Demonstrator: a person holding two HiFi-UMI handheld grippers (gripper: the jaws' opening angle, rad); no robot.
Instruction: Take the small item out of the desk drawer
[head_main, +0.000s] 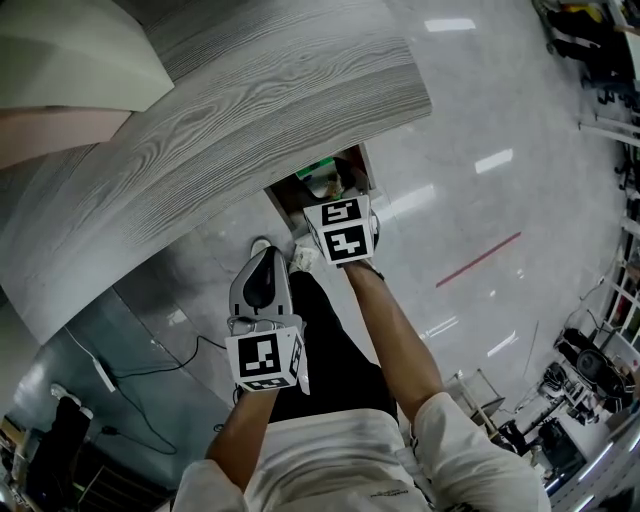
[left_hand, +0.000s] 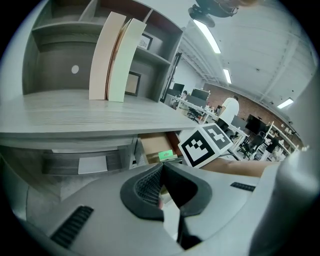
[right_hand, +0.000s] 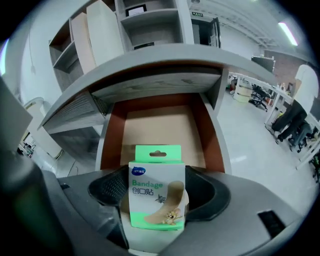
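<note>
**Bandage box gripped at the mouth of the open drawer**

At the left, the left hand-held gripper (head_main: 268, 262) is held low and back from the desk, well apart from the drawer. Its jaws are pressed together with nothing between them. It is not needed for this step and is best left clear of the path out.

Further along, the grey wood-grain surface (head_main: 250, 110) overhangs the open drawer (right_hand: 162, 125). The drawer's bare brown floor is seen in the right gripper view, and nothing else is seen lying on it.

At the right, the right hand-held gripper (right_hand: 156, 187) is closed on the bandage box (right_hand: 156, 200). The box is held upright between the two dark pads and clamped by its side walls. Its green hang tab is uppermost and stands out beyond the jaws, and the printed face is turned toward the camera. The box is placed at the drawer's mouth, in front of the bare floor. Whether its lower edge has cleared the drawer front cannot be told.

The step in hand is judged to be the withdrawal. The grip should be kept firm but not crushing, since the box looks like thin card. The box is best drawn straight back along the drawer's line and slightly upward. That way the lower edge is not caught on the drawer front, and the tab is not knocked against the underside of the surface.
</note>
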